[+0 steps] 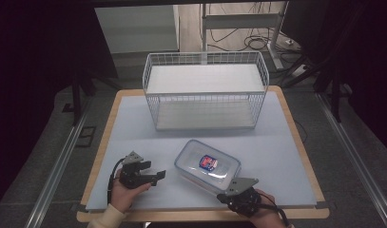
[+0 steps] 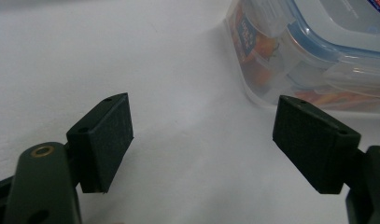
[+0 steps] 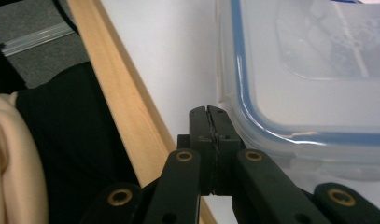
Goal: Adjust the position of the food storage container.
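Observation:
A clear plastic food box [image 1: 208,164] with a blue-sealed lid and a red and blue sticker lies on the white mat near the front. My left gripper [image 1: 153,171] rests to its left, open and pointing toward it. In the left gripper view nothing lies between the jaws of the left gripper [image 2: 206,121], and the box [image 2: 313,51] sits ahead to the right, with orange contents showing through its wall. My right gripper [image 1: 225,194] sits at the box's near right corner. Its jaws are shut with nothing between them, the right gripper [image 3: 208,112] tips beside the box lid [image 3: 309,70].
A white wire basket [image 1: 205,90] stands at the back middle of the mat, its open side up. The table's wooden rim [image 3: 127,93] runs just beside my right gripper. Bare mat [image 1: 276,142] lies between box and basket.

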Available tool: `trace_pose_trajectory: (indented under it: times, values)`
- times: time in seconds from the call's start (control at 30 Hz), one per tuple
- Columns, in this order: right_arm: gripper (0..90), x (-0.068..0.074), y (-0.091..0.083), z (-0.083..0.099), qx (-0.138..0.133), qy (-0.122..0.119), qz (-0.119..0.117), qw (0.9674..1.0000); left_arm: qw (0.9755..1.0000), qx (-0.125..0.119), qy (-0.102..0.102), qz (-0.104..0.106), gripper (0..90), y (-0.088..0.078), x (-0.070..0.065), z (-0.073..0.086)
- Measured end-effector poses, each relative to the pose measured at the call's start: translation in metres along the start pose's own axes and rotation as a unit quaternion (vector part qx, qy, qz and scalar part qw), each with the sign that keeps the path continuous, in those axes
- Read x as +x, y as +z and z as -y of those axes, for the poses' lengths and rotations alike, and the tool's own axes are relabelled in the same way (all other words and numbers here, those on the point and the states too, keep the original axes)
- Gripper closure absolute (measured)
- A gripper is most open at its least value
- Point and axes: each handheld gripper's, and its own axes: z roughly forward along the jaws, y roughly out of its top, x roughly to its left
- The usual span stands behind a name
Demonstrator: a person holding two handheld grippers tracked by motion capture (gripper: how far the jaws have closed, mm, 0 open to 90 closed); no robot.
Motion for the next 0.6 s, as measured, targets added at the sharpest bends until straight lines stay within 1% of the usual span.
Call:
trace_pose_trajectory:
  times: [0.07, 0.1, 0.23, 0.43, 0.5, 0.53, 0.6]
  values:
    - [90.0, -0.005, -0.002, 0.002, -0.001, 0.004, 0.012, 0.9999, 1.0000, 0.000, 0.000, 0.000, 19.9, 0.000, 0.000, 0.000]
    - [90.0, -0.005, -0.002, 0.002, -0.001, 0.004, 0.012, 0.9999, 1.0000, 0.000, 0.000, 0.000, 19.9, 0.000, 0.000, 0.000]
    - [90.0, -0.012, -0.005, 0.005, -0.006, 0.011, 0.019, 0.9997, 1.0000, 0.001, 0.000, -0.001, 19.9, 0.000, 0.000, 0.000]
    - [90.0, -0.024, -0.009, 0.008, -0.011, 0.024, 0.037, 0.9990, 1.0000, 0.003, 0.001, -0.002, 19.9, 0.000, 0.001, 0.000]
    - [90.0, -0.028, -0.010, 0.010, -0.012, 0.030, 0.043, 0.9986, 1.0000, 0.001, -0.002, -0.002, 19.9, 0.001, 0.001, 0.000]
    - [90.0, -0.031, -0.011, 0.011, -0.013, 0.033, 0.044, 0.9984, 1.0000, 0.004, 0.001, -0.002, 19.9, 0.000, 0.001, 0.000]
    - [90.0, -0.035, -0.012, 0.012, -0.014, 0.039, 0.052, 0.9978, 1.0000, 0.004, 0.001, -0.002, 19.9, 0.000, 0.001, 0.000]
